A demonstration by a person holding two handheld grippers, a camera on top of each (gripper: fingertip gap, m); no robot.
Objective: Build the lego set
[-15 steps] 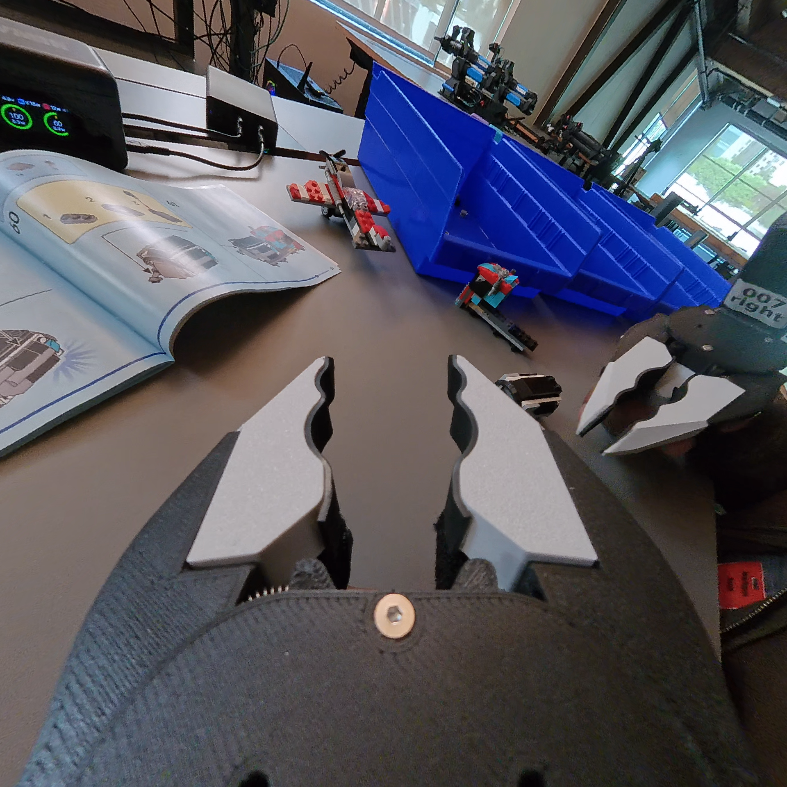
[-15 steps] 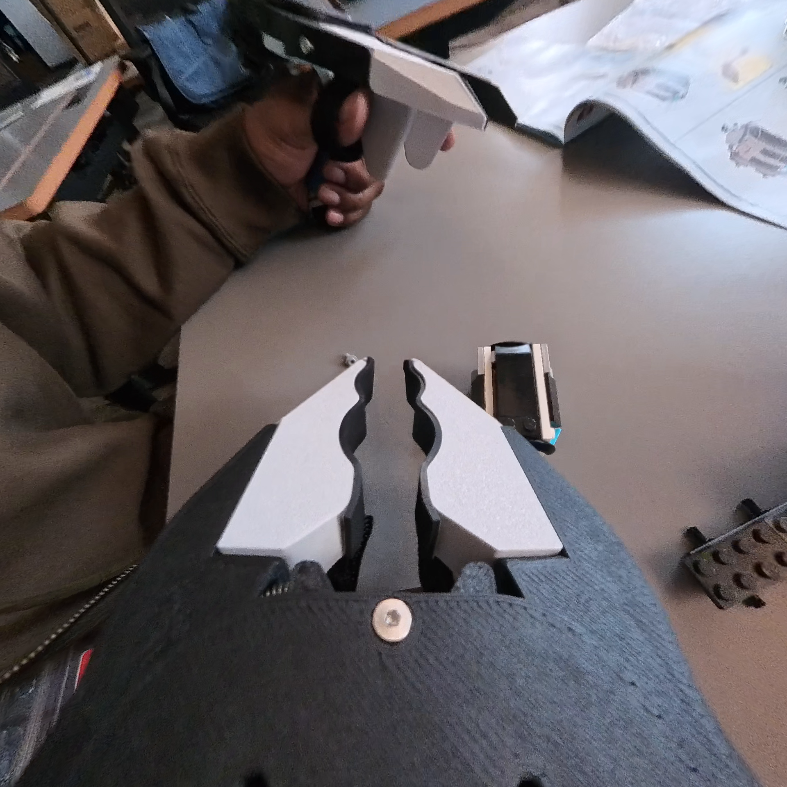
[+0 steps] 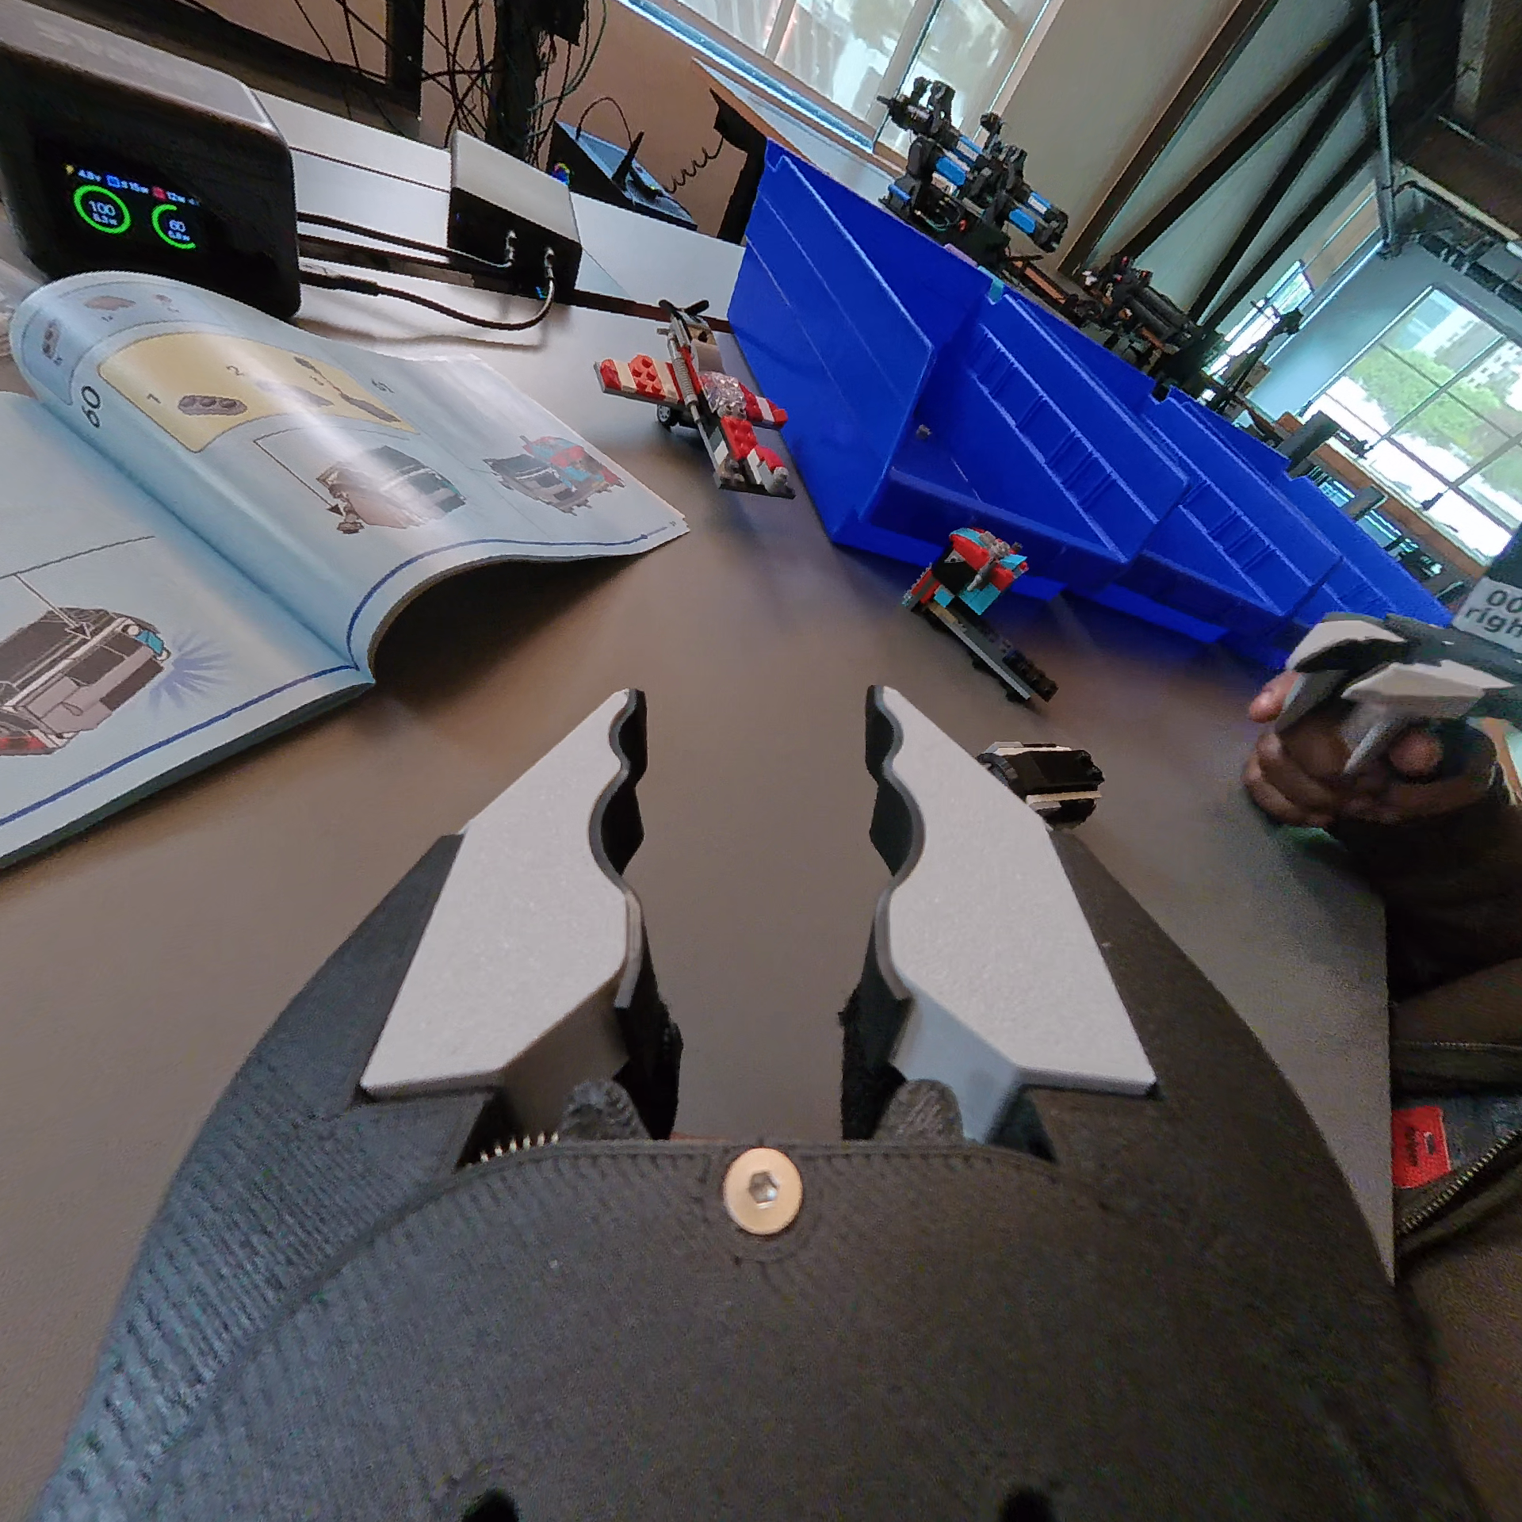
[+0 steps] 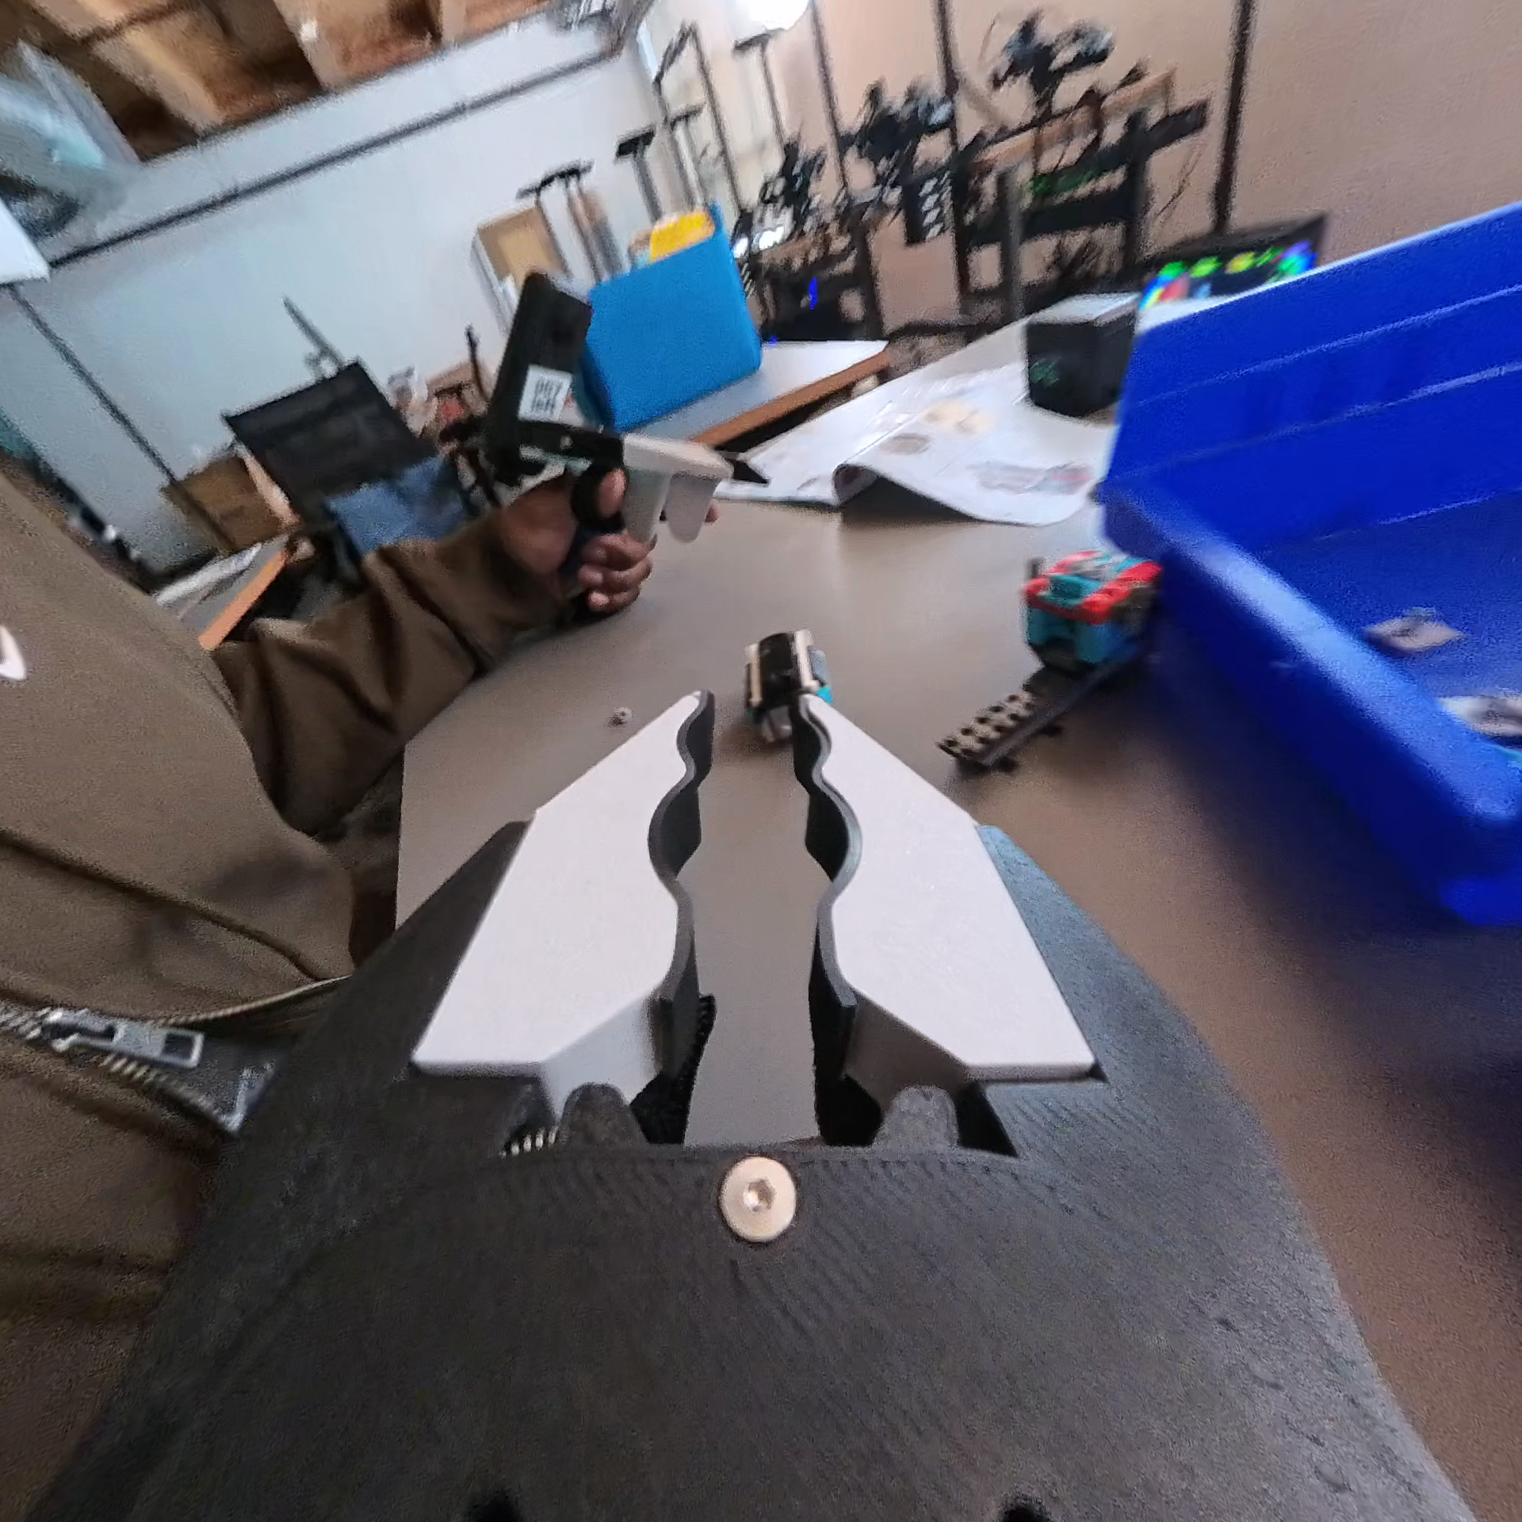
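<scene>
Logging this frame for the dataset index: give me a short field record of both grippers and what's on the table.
left gripper: jaws open, empty, over bare table
right gripper: jaws open, empty
nearest to right: small black-and-white brick assembly, just past its fingertips
other models: red-and-teal brick vehicle; red-and-white brick plane
booklet: open instruction booklet
bins: blue bins

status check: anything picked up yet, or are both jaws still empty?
Nothing is picked up. Left gripper: jaws wide apart over bare table, holding nothing. Right gripper: jaws slightly apart, empty, tips just short of the small black-and-white brick piece. The red-and-teal brick model sits by the blue bin, and the booklet lies open. All handling remains.
</scene>
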